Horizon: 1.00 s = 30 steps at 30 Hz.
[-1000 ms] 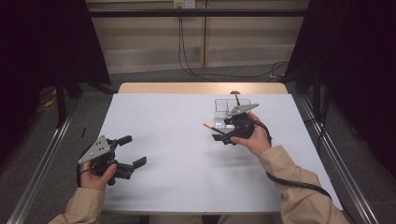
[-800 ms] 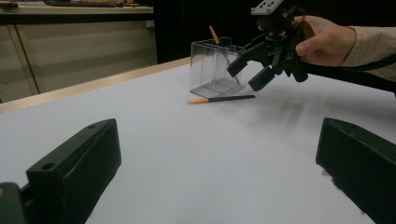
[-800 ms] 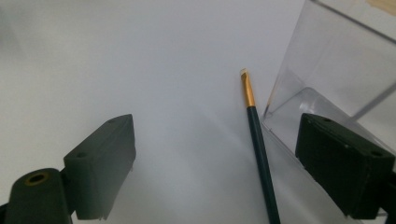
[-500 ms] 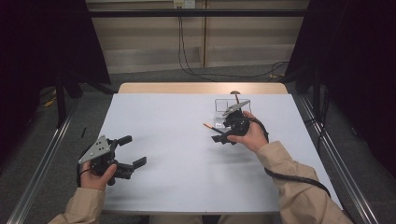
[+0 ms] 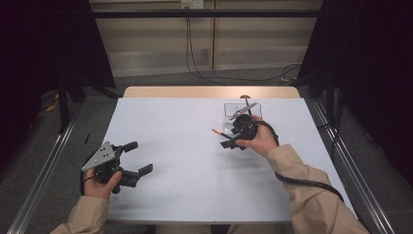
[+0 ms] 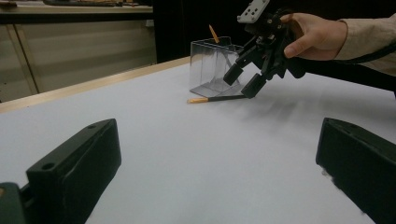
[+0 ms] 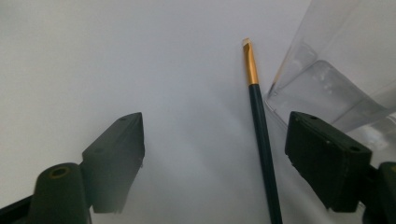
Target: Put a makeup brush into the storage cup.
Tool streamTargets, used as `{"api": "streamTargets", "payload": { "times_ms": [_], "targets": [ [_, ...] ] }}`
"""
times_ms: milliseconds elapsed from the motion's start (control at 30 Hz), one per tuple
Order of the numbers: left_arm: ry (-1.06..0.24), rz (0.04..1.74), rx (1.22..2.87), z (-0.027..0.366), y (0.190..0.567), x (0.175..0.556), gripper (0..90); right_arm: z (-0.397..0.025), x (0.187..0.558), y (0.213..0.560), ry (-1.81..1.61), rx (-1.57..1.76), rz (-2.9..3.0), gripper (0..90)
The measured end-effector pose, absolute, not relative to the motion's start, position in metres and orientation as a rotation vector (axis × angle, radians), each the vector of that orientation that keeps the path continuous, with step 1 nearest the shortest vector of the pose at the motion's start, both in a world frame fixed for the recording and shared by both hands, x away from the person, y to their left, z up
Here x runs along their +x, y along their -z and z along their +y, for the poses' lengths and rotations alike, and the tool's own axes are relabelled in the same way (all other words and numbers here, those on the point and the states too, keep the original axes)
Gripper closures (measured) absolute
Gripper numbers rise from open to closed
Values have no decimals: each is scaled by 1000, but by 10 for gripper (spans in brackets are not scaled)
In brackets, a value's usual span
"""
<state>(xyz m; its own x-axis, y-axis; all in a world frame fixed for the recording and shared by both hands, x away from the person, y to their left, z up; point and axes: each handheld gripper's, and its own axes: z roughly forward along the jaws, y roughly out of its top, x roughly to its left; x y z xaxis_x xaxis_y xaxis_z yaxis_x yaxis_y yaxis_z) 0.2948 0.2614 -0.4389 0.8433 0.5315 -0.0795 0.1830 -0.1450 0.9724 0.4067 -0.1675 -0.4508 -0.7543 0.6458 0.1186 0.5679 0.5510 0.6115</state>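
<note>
Jaws of both tools stand wide apart with nothing between their pads. At the lower left of the high view the left gripper (image 5: 130, 157) rests low on the white surface (image 5: 185, 161), held by the person's left hand (image 5: 100, 183), well apart from everything else. Right of centre in that view the right gripper (image 5: 233, 139), in the right hand (image 5: 260, 141), tips down toward a slim dark-handled brush with a gold ferrule (image 5: 220, 131) lying flat on the surface just beside a clear plastic box-shaped holder (image 5: 242, 111). From above, the brush is little more than an orange-tipped sliver. The right gripper view lays it out plainly: the brush (image 7: 259, 116) runs up the frame between the two spread black jaws, nearer the right one, its pale bristle tip at the top, with the clear holder's (image 7: 327, 79) base corner at the upper right, just beside the handle. The left gripper view, looking across the surface (image 6: 187, 154), shows the right gripper (image 6: 243, 80) over the handle end of the brush (image 6: 215, 99), and an orange pointed stick (image 6: 213, 33) standing tilted inside the holder (image 6: 212, 65).
</note>
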Motion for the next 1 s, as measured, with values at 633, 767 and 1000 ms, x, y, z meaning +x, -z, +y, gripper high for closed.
{"api": "streamTargets", "payload": {
  "times_ms": [633,767,1000],
  "targets": [
    [-326,552,1717,261,439,295,0,-166,410,451,-917,1029,2688,363],
    [-326,554,1718,260,439,295,0,-165,410,451,-914,1011,2682,366],
    [-326,553,1716,260,439,295,0,-165,413,454,-873,1028,2696,406]
  ]
}}
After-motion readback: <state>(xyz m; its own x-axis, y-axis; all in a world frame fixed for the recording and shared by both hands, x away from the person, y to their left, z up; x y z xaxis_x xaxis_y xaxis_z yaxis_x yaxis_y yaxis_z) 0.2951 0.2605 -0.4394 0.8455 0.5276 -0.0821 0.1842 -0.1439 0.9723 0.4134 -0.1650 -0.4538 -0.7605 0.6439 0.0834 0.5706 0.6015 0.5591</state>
